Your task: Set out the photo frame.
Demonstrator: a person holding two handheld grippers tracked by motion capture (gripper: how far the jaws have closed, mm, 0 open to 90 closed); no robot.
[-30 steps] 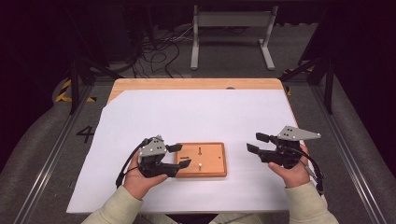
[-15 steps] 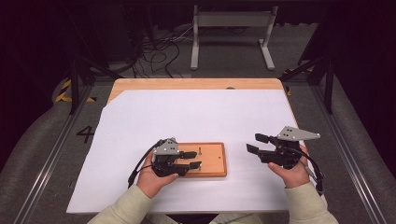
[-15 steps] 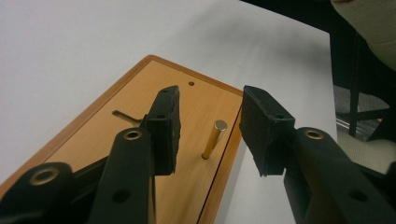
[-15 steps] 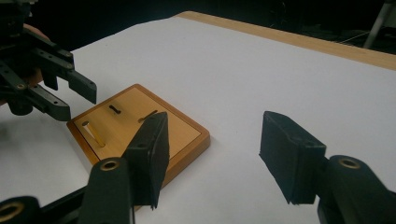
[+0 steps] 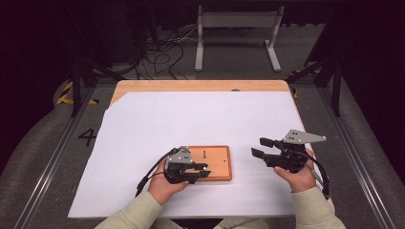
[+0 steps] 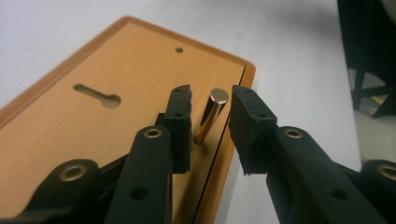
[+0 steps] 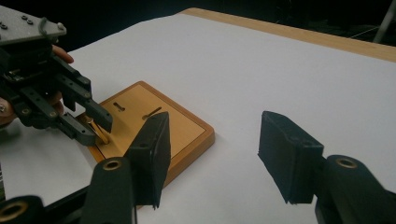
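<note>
- White sheet over a wooden table (image 5: 200, 86), dark floor and cables beyond.
- Left gripper (image 6: 210, 135): since a second ago it has come down from the board's 9 o'clock edge onto its near corner; its jaws have just been closing and now flank the brass pin (image 6: 210, 114) — narrow gaps show, no pad contact yet.
- Wooden board (image 5: 217, 162) lies flat near the sheet's front edge; the pin stands upright in it.
- Right gripper (image 5: 262, 148), at the board's 3 o'clock, spread and empty.
- Judgement: the pin grasp is about to be completed.
</note>
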